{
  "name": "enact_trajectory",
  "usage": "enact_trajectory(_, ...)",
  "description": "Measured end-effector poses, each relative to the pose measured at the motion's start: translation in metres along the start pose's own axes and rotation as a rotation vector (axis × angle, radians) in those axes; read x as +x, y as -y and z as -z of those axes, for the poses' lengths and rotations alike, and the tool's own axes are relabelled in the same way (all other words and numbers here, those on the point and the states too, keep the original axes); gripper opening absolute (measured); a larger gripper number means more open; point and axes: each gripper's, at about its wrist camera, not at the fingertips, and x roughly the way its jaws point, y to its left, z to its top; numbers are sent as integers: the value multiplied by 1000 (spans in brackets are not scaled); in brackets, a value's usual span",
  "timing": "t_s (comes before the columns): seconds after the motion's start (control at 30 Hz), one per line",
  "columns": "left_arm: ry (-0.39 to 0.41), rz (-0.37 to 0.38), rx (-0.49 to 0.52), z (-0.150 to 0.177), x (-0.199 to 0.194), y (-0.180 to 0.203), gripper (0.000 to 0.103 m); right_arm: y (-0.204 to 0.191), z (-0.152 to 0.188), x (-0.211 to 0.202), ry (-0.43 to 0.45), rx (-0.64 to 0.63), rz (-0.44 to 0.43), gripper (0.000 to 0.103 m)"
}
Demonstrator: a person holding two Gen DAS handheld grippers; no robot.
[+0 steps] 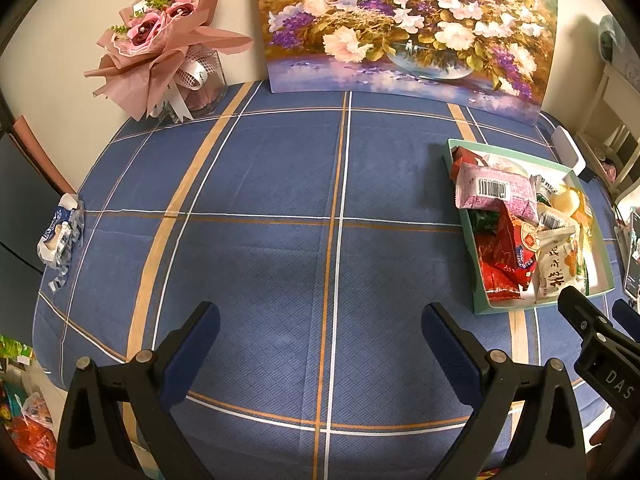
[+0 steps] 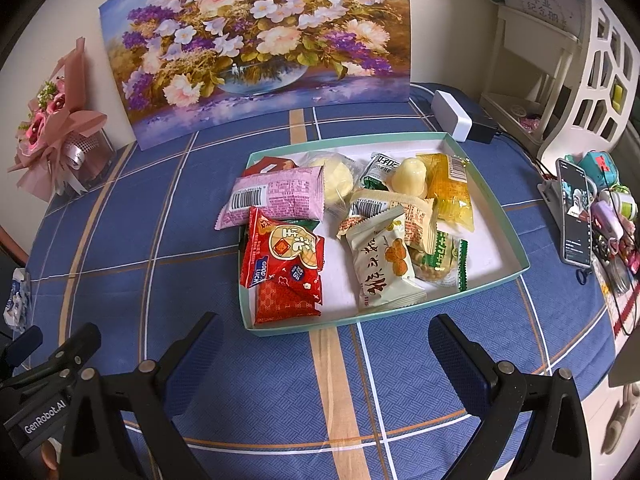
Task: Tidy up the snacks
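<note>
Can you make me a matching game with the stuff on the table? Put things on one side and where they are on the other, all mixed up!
Things:
1. pink snack packet
2. flower painting
3. phone
4. crumpled wrapper

Places:
A. leaning on the wall at the back
B. propped up right of the tray
C. on the tablecloth's far left edge
D. in the tray, poking over its left wall

Pairs: 1-D, 2-A, 3-B, 4-C
</note>
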Motion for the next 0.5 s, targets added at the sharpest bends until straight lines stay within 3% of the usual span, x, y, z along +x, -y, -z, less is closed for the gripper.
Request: enact_trajectory(0.5, 12, 11, -8, 2, -3, -2, 101, 0, 0, 0, 0, 0, 0, 103)
